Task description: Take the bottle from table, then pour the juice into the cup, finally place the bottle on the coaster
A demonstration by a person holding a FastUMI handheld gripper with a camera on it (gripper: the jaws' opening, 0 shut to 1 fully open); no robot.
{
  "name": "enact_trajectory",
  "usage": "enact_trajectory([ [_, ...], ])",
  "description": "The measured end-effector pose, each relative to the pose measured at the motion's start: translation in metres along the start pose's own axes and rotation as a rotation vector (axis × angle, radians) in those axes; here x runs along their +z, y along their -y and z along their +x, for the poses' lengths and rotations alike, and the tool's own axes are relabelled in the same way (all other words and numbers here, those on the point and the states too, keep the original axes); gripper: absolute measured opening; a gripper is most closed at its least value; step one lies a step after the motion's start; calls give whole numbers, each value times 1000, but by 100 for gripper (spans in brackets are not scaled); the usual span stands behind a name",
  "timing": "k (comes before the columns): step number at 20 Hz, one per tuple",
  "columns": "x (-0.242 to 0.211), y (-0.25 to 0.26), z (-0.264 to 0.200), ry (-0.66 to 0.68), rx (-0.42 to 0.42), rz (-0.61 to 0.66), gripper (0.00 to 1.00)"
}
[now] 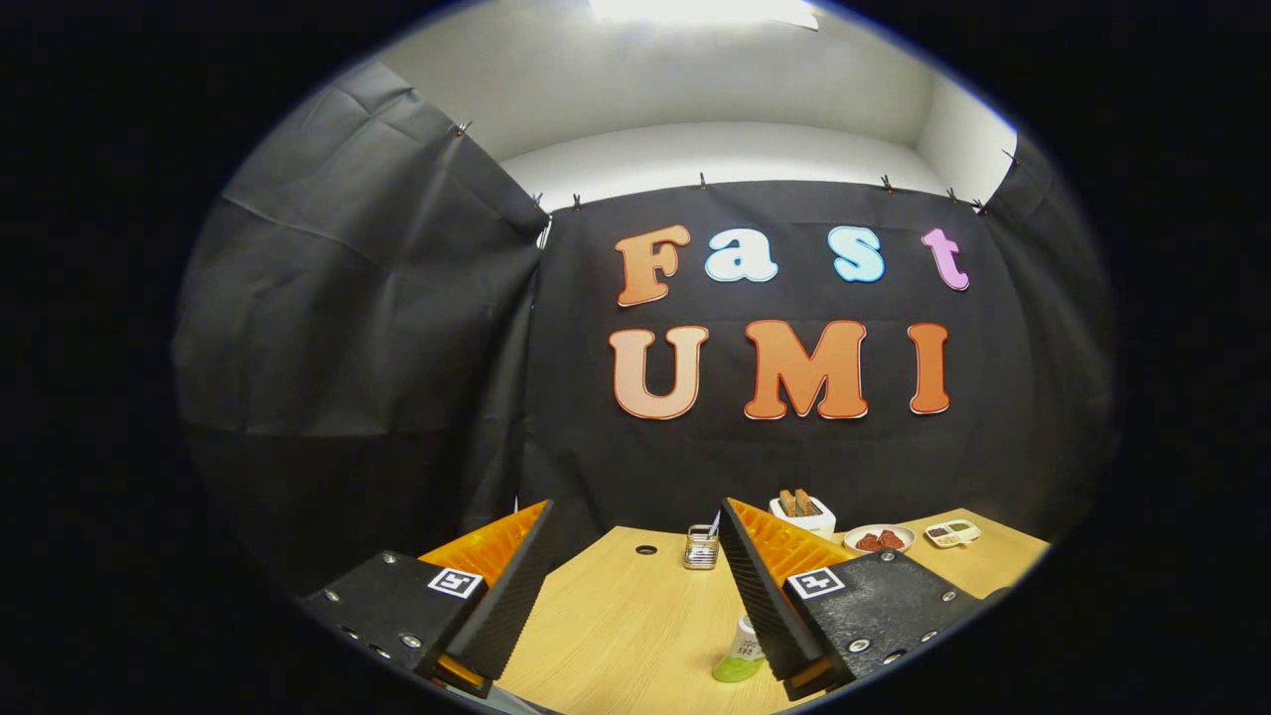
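My gripper (635,526) hangs above the wooden table (616,616) with its two orange-and-black fingers wide apart and nothing between them. A small bottle with green juice (740,650) stands on the table below, tucked against the inner side of the right finger (760,586), which hides part of it. The left finger (506,586) is well clear of the bottle. A small clear glass cup (701,547) with something thin sticking out of it stands farther back on the table, beyond the fingertips.
At the back right of the table stand a white toaster with bread slices (802,511), a plate with red pieces (880,539) and a small white divided dish (952,533). A round cable hole (645,548) is in the tabletop left of the cup.
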State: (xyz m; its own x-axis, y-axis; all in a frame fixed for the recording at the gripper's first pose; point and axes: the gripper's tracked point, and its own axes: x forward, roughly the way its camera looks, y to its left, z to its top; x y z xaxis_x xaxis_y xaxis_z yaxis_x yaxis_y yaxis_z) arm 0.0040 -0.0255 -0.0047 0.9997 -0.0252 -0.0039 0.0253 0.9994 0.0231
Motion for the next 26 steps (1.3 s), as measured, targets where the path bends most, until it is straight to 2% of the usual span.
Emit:
enact_trajectory([
  [6, -16, 24, 5, -72, -57, -21, 96],
  [13, -17, 53, 6, -39, -109, -8, 96],
  [18, -40, 69, 9, -56, -132, 14, 96],
  [20, -52, 82, 9, -58, -168, -4, 96],
  [26, -103, 101, 6, -101, -208, 6, 96],
])
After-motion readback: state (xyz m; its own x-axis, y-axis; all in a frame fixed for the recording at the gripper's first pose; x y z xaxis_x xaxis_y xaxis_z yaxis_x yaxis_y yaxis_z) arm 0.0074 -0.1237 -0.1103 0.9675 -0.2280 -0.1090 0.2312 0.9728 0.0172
